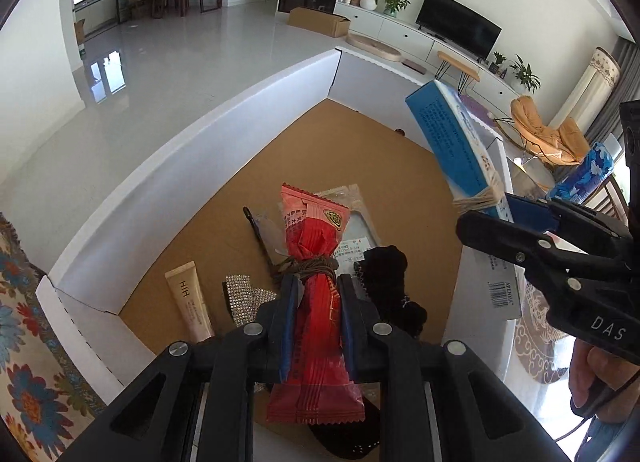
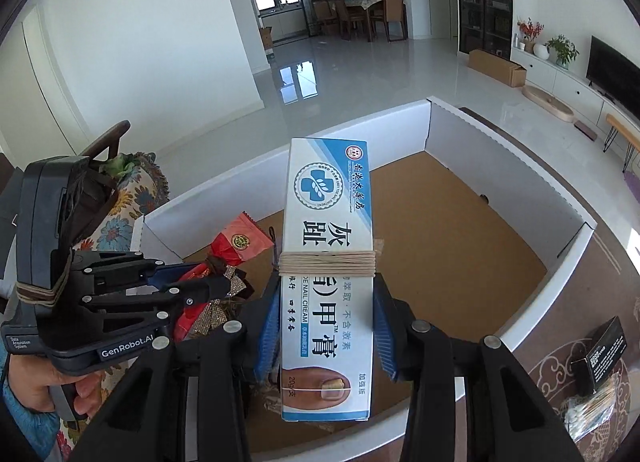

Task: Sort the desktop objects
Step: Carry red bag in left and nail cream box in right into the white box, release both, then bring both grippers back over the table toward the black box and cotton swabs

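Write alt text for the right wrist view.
The right gripper grips a blue-and-white nail cream box above a white-walled cardboard tray. At left, the left gripper holds a red snack packet.

Counts: 2 hand-held grippers, left hand-held gripper (image 1: 316, 302) and right hand-held gripper (image 2: 326, 318). 1 red snack packet (image 1: 316, 262). 1 nail cream box (image 2: 328, 221). 1 cardboard tray (image 1: 200, 149). In it: 1 beige tube (image 1: 190, 302), 1 rhinestone bow (image 1: 244, 294), 1 black fabric item (image 1: 390, 274), 1 clear sachet (image 1: 356, 217).
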Action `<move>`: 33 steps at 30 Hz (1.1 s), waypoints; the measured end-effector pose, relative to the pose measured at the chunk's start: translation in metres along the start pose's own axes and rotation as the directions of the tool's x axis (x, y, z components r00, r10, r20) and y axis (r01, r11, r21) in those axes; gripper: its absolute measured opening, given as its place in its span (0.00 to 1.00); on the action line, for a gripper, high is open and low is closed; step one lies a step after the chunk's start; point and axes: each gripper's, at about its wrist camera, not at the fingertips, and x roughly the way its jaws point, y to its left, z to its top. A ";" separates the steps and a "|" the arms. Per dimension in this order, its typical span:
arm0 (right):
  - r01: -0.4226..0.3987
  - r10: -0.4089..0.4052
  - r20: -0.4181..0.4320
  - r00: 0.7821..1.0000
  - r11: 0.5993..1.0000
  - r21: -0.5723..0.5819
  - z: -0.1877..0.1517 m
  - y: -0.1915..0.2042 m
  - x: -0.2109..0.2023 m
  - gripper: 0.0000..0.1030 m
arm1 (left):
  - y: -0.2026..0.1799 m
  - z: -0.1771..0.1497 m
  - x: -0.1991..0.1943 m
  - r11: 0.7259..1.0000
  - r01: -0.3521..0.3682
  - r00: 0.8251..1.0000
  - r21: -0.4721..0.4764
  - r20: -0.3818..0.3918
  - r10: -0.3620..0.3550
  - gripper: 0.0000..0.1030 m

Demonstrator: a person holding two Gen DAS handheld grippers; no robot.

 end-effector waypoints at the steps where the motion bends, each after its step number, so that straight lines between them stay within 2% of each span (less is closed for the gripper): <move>1: -0.009 0.009 -0.016 1.000 1.000 0.000 0.000 0.002 0.015 0.42 | 0.005 -0.002 0.006 1.000 -0.018 1.000 -0.013 -0.015 0.017 0.19; 3: -0.028 0.029 -0.040 0.999 1.000 0.013 -0.001 0.005 0.037 0.45 | 0.014 -0.005 0.018 0.996 -0.072 0.996 -0.045 -0.048 0.069 0.24; 4: -0.034 0.035 -0.049 0.998 0.999 0.025 -0.003 0.005 0.044 0.58 | 0.018 -0.007 0.023 0.994 -0.094 0.994 -0.061 -0.065 0.090 0.33; 5: -0.038 0.039 -0.049 0.998 0.999 0.039 -0.005 0.005 0.048 0.73 | 0.022 -0.009 0.026 0.991 -0.106 0.992 -0.077 -0.073 0.100 0.48; 7: -0.047 0.048 -0.012 0.999 0.997 0.056 -0.011 0.005 0.044 0.78 | 0.026 -0.014 0.025 0.989 -0.109 0.993 -0.098 -0.060 0.103 0.63; 10: -0.043 0.041 0.056 0.998 0.998 0.042 -0.025 0.003 0.022 0.79 | 0.016 -0.021 0.014 0.990 -0.124 0.992 -0.069 -0.020 0.123 0.63; 12: -0.022 0.018 0.118 0.993 0.999 0.036 -0.041 0.001 -0.001 0.86 | 0.007 -0.026 0.006 0.989 -0.129 0.992 -0.065 0.001 0.129 0.64; 14: 0.007 -0.015 0.182 0.983 0.999 0.044 -0.063 -0.014 -0.032 0.97 | -0.007 -0.035 -0.005 0.993 -0.108 0.993 -0.050 0.032 0.110 0.64; 17: 0.086 -0.103 0.230 0.968 0.993 0.082 -0.107 -0.037 -0.064 1.00 | -0.040 -0.051 -0.025 0.996 -0.088 0.992 0.007 0.095 0.087 0.64; 21: 0.198 -0.233 0.194 0.953 0.963 0.183 -0.183 -0.085 -0.090 1.00 | -0.101 -0.075 -0.047 0.991 -0.020 0.987 0.129 0.158 -0.001 0.67; 23: 0.267 -0.305 0.144 0.942 0.935 0.231 -0.221 -0.110 -0.099 1.00 | -0.136 -0.088 -0.053 0.980 0.018 0.984 0.197 0.168 -0.052 0.87; 25: 0.328 -0.361 0.085 0.928 0.906 0.267 -0.255 -0.136 -0.110 1.00 | -0.169 -0.104 -0.050 0.963 0.053 0.983 0.265 0.157 -0.097 0.94; 27: 0.375 -0.406 0.037 0.913 0.873 0.310 -0.284 -0.158 -0.118 1.00 | -0.202 -0.119 -0.037 0.940 0.075 0.985 0.332 0.120 -0.121 0.94; 30: 0.394 -0.432 0.008 0.902 0.830 0.394 -0.320 -0.184 -0.137 1.00 | -0.241 -0.141 -0.008 0.919 0.063 0.991 0.390 0.084 -0.103 0.94; 33: 0.400 -0.448 0.006 0.894 0.804 0.441 -0.338 -0.192 -0.145 1.00 | -0.262 -0.152 0.023 0.917 0.063 0.994 0.393 0.060 -0.094 0.94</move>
